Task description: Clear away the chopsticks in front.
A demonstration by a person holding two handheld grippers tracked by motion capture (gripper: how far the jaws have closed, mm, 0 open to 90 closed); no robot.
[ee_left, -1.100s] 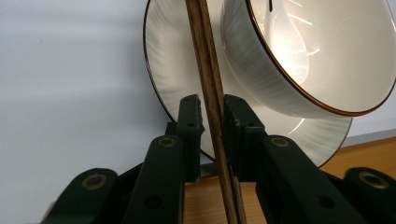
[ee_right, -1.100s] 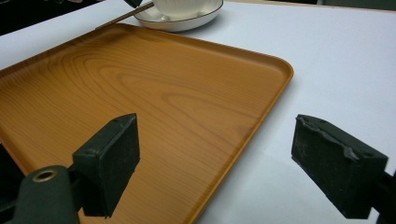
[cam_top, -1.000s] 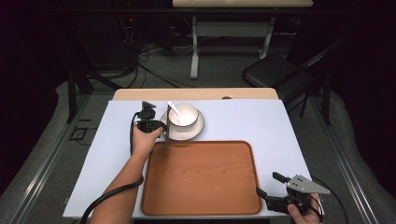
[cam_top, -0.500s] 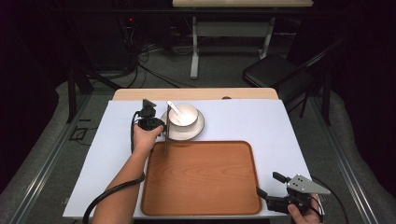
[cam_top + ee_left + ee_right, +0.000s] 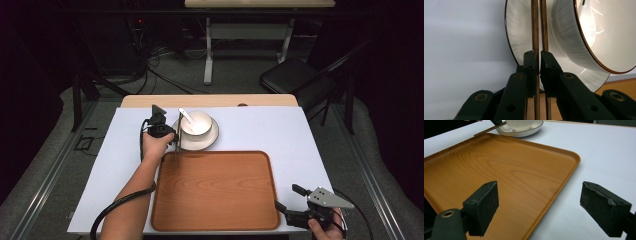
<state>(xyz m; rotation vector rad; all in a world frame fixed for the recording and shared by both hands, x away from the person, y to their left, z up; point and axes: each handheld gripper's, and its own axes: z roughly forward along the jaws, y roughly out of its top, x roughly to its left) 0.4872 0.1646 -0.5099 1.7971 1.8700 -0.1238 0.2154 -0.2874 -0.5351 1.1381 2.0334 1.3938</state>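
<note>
At the far left corner of the tray (image 5: 215, 192), just beside the plate (image 5: 212, 140), my left gripper (image 5: 170, 136) has its jaws pinched tight on a pair of chopsticks (image 5: 177, 145). In the left gripper view the two sticks (image 5: 539, 30) run side by side straight up between the jaws, across the left part of the plate (image 5: 521, 35), with the bowl (image 5: 599, 35) just to their right. From above, their long axis runs near to far: the near ends reach over the tray's far rim and the far ends pass the left side of the bowl (image 5: 196, 123), which sits on the plate with a white spoon (image 5: 186, 116) in it. So the sticks lie lengthwise along my jaws, not across them, and I judge any setting down on the tray will have to respect that line. My right gripper (image 5: 295, 202) is well apart at the near right corner of the tray, jaws spread wide and holding nothing; in the right gripper view its pads frame the tray's rim (image 5: 574, 157) and the white table cover (image 5: 604, 147), with the chopsticks (image 5: 489, 129) far off at the opposite corner. The left hand (image 5: 156, 146) is plainly the nearer one, and I expect the next move belongs to it.
</note>
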